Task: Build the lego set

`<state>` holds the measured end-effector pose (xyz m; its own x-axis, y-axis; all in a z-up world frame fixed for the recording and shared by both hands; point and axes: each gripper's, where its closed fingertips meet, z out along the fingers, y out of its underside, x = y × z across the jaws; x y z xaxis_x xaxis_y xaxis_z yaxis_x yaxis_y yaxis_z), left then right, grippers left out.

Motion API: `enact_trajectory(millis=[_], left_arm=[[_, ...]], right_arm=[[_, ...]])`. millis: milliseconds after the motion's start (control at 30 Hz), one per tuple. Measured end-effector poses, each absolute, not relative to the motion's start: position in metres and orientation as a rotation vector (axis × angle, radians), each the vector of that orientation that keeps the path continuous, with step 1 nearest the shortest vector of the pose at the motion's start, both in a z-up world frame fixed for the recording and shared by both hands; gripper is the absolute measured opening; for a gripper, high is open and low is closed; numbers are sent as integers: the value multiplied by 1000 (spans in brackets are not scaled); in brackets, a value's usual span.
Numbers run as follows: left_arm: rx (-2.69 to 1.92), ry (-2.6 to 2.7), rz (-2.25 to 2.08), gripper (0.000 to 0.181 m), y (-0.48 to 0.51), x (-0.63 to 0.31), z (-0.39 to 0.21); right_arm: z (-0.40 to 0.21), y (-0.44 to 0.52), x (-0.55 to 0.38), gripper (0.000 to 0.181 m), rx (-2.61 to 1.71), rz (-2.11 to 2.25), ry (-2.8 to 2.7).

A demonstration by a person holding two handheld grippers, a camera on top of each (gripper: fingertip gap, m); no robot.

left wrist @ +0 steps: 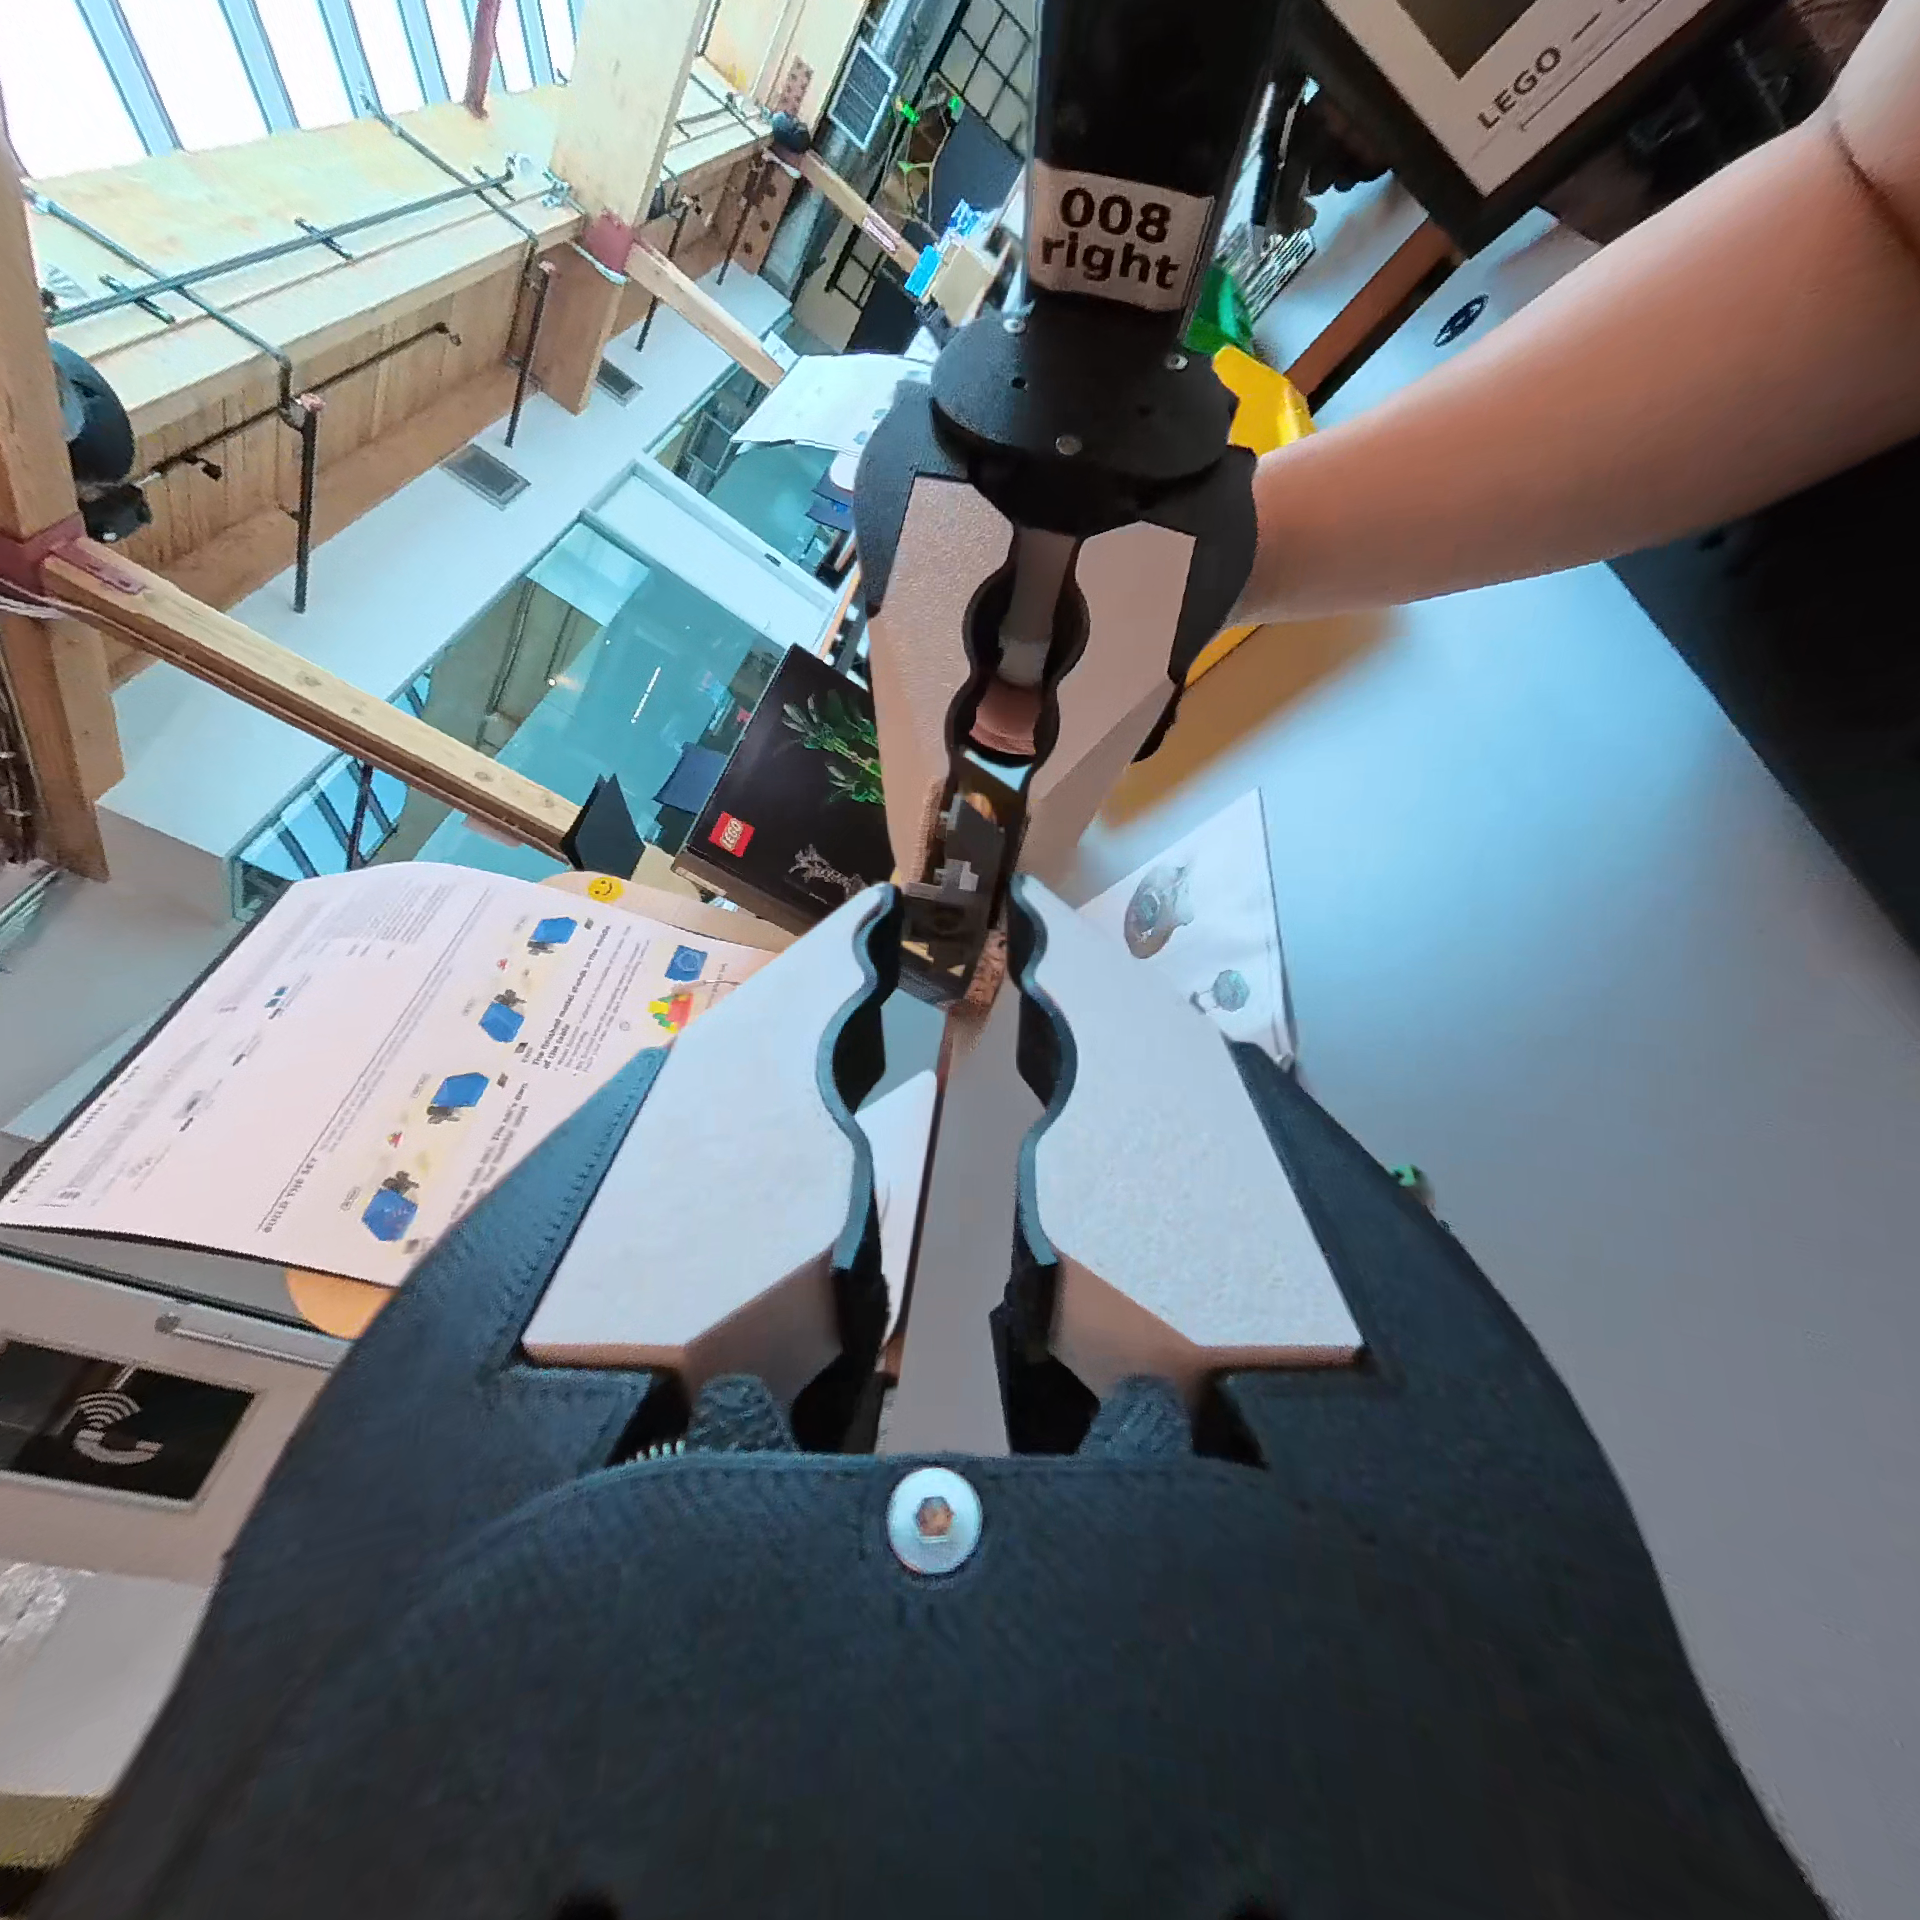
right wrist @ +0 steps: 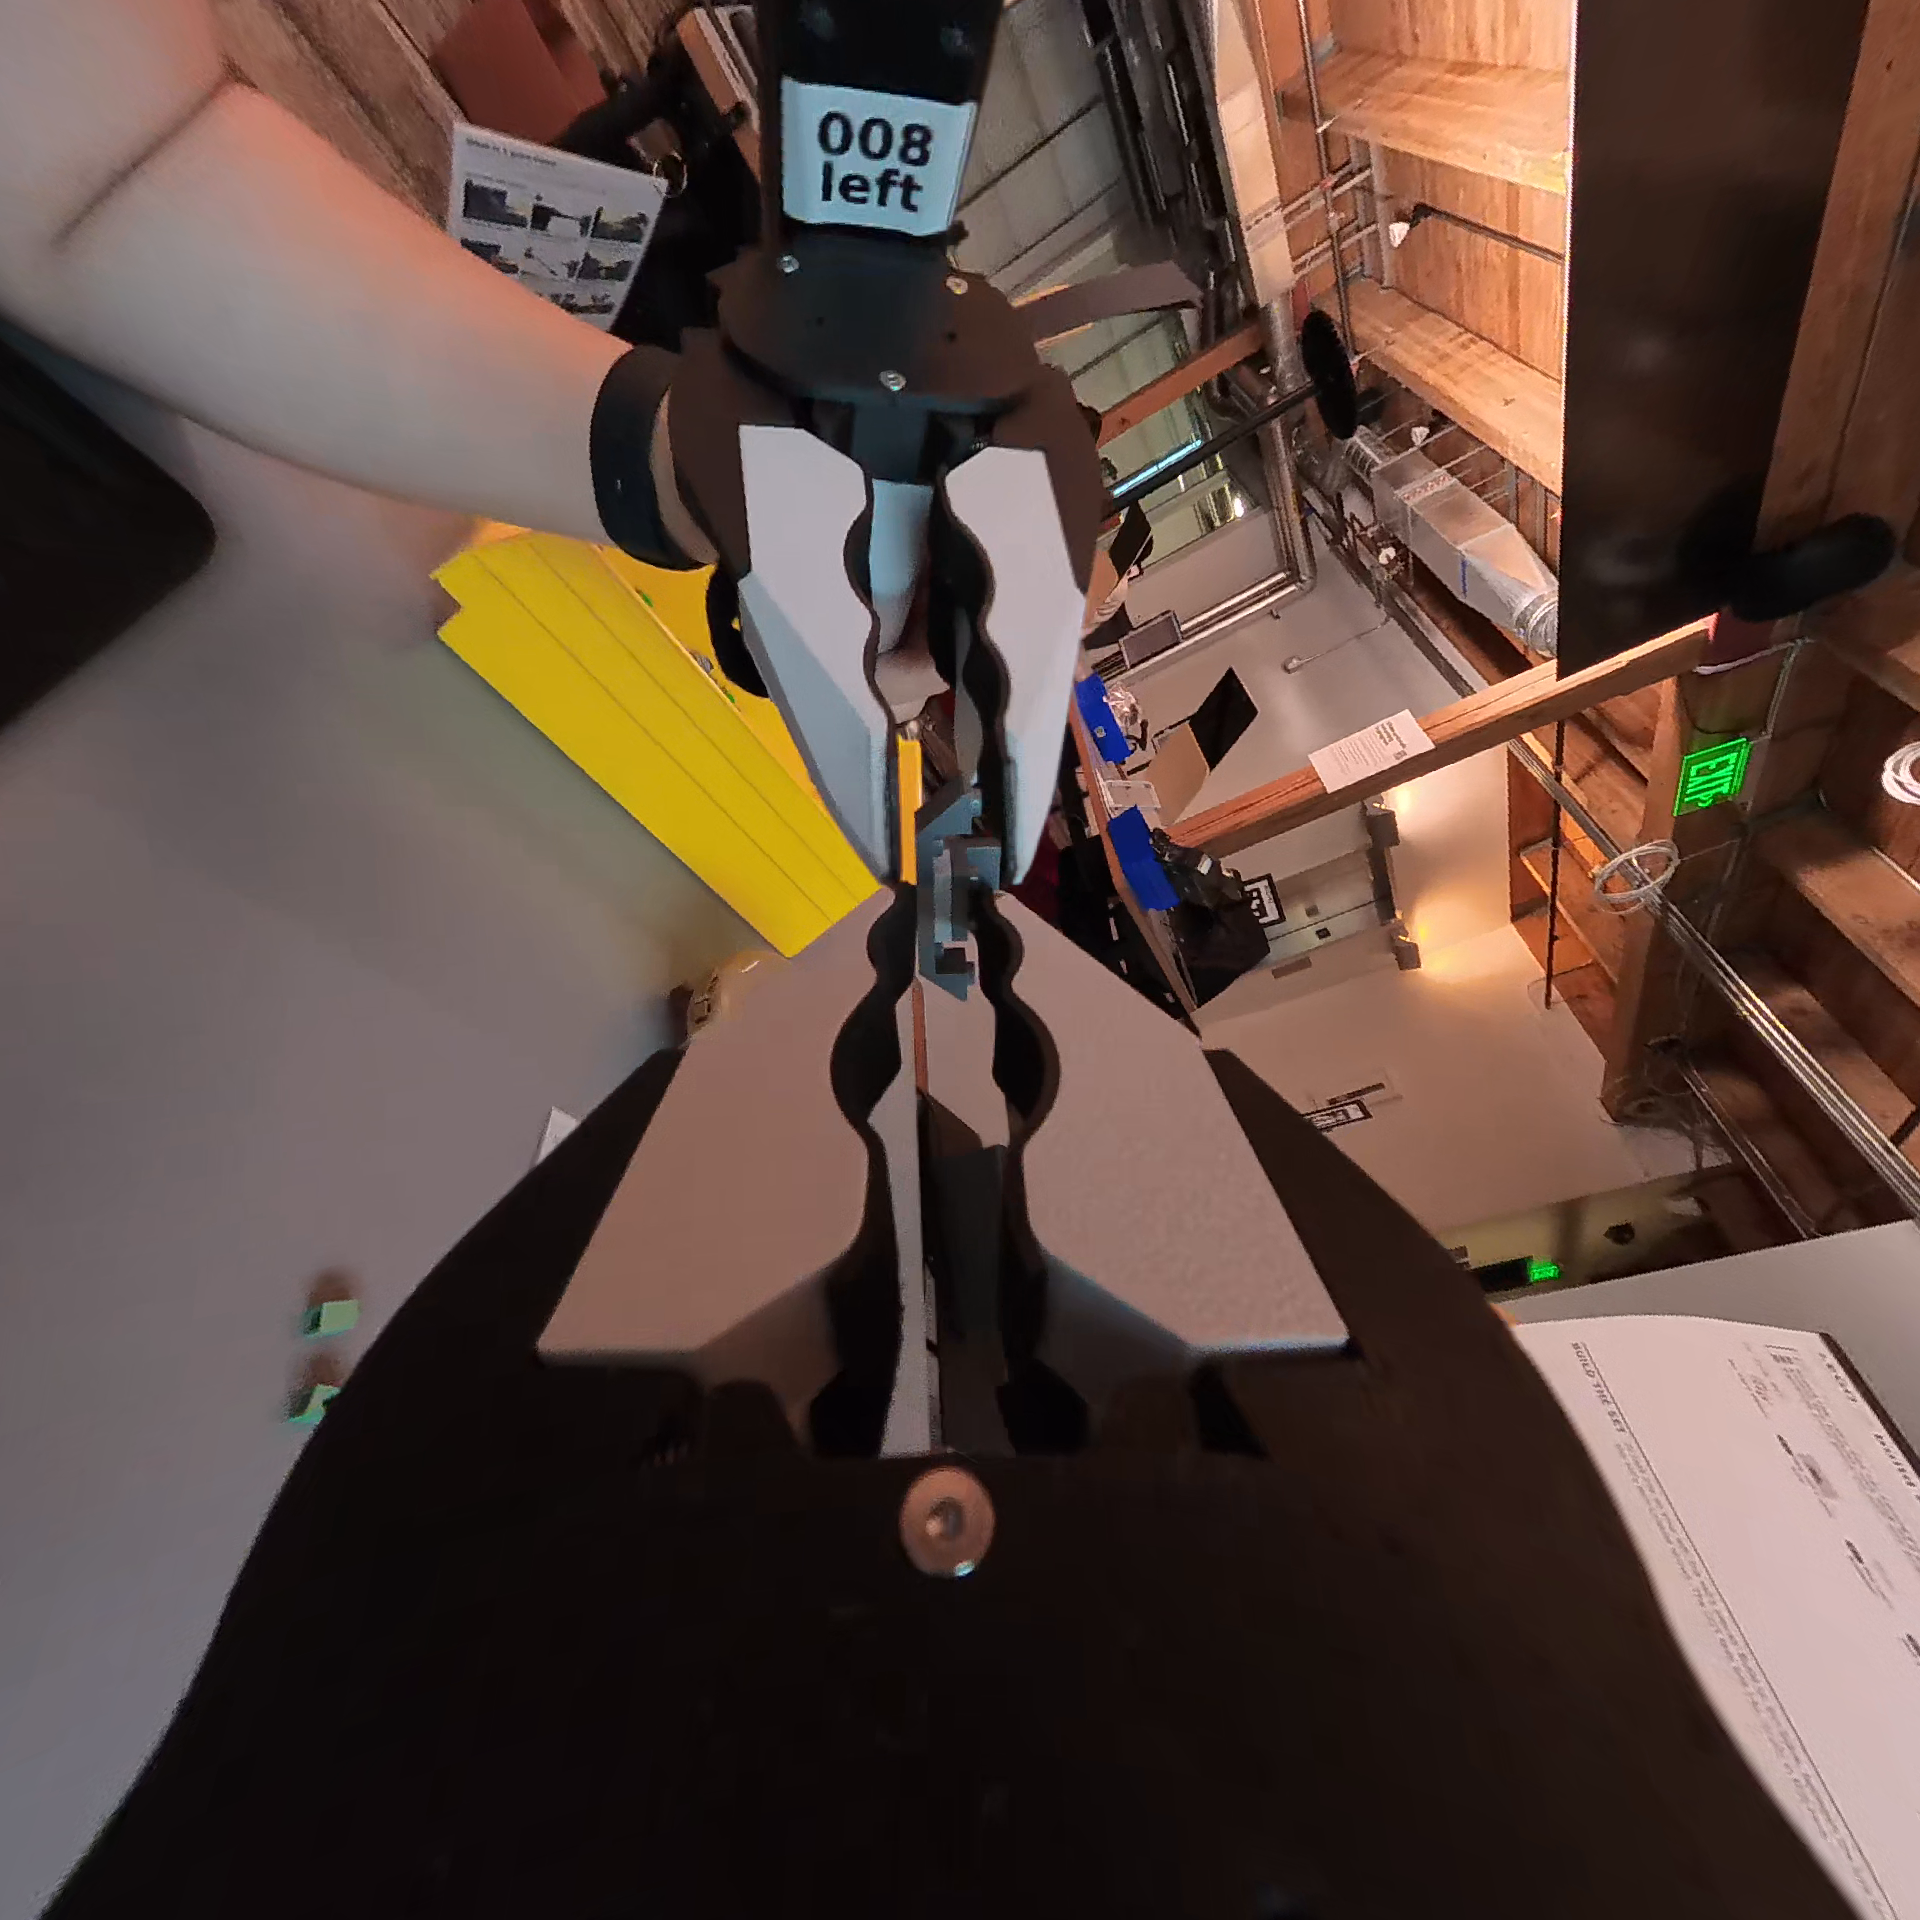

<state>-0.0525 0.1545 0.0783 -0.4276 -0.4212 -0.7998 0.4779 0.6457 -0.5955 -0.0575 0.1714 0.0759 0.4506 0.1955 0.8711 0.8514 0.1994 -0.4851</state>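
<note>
Noted on pale tabletop [left wrist: 1558, 935]: printed instruction sheet [left wrist: 343, 1060] lying flat at left, atop a thick white book. Black product box [left wrist: 800, 821] with plant picture standing behind sheet. Yellow bin [right wrist: 644, 717] resting on table, far side. Overhead: timber beams [left wrist: 301, 696], glass partitions, green exit sign [right wrist: 1709, 784] on wooden wall.

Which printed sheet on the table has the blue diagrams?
The instruction sheet left of the left gripper; the smaller sheet to its right shows only greyish round pictures.
</note>
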Motion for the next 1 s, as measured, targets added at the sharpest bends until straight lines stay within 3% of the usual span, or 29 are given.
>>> enact_trajectory(millis=[1000], left_arm=[[-7,1751,-1273,13,157,-57,85]], right_arm=[[80,173,-60,10,-1503,-408,-937]])
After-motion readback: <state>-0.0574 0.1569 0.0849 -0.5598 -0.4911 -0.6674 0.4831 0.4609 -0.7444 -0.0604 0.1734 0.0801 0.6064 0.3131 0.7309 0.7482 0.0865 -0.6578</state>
